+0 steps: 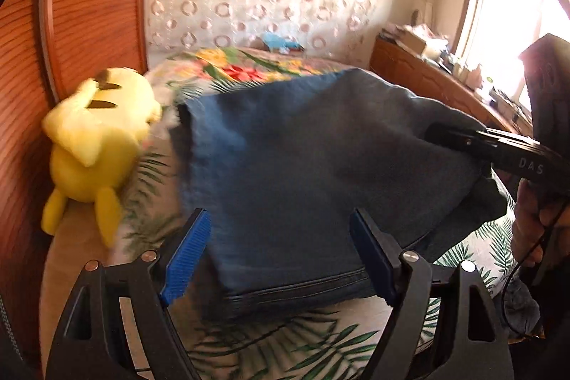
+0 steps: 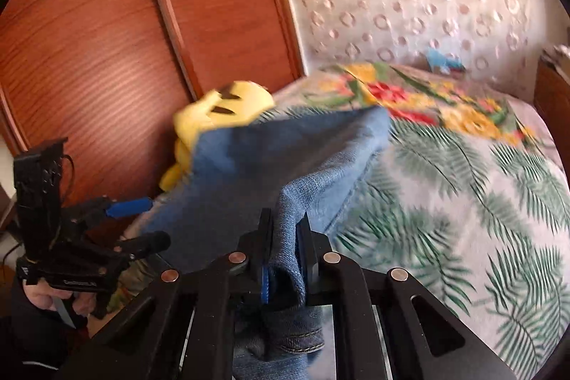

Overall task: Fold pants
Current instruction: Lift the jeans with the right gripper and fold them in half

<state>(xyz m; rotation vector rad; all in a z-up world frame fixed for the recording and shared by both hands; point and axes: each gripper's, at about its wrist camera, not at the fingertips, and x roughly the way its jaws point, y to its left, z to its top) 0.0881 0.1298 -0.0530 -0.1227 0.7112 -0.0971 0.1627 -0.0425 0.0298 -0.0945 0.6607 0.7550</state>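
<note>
Blue denim pants (image 1: 302, 148) are folded over on the leaf-print bed (image 1: 285, 337), one side raised off it. My right gripper (image 2: 285, 219) is shut on a bunched edge of the pants (image 2: 267, 159), and denim hangs down between its fingers. In the left wrist view it (image 1: 438, 130) pinches the pants' right edge. My left gripper (image 1: 279, 214) is open, its blue pads on either side of the near folded end. The left gripper (image 2: 142, 223) shows at the pants' left side in the right wrist view.
A yellow plush toy (image 1: 92, 145) lies on the bed's left side against wooden wardrobe doors (image 1: 96, 6). A floral blanket (image 1: 231, 66) covers the far end of the bed. A cluttered wooden dresser (image 1: 427, 77) stands at the right under a window.
</note>
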